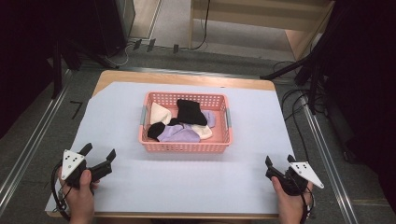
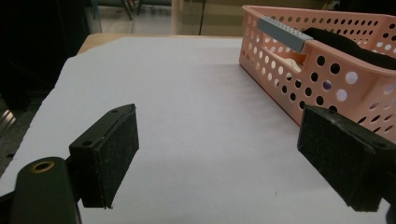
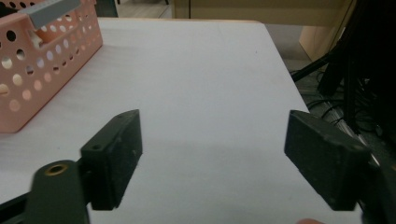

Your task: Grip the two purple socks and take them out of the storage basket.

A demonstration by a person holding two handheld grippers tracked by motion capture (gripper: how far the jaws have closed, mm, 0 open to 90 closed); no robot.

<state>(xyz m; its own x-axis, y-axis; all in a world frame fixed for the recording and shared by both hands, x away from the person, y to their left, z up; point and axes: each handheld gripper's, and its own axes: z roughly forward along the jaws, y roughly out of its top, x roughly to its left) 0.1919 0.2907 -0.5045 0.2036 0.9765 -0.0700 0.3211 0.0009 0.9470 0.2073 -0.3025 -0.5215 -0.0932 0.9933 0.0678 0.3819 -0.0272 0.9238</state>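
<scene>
White sheet [image 1: 187, 186] covers table; pink basket [image 1: 186, 147] of socks [image 1: 180, 135] is set at centre, far of both hands. Left gripper [image 1: 98, 154] and right gripper [image 1: 279, 162] are held near, flanking it, jaws spread, empty, seemingly readied for reaching in.

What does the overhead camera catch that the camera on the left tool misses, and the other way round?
The high view alone shows the basket's contents together, black, cream and lilac cloth pieces, plus both hands with the left tool and the right tool. The left gripper view alone shows that tool's jaw pads up close, wide apart. Both show the pink basket with its grey handle on the white sheet.
</scene>
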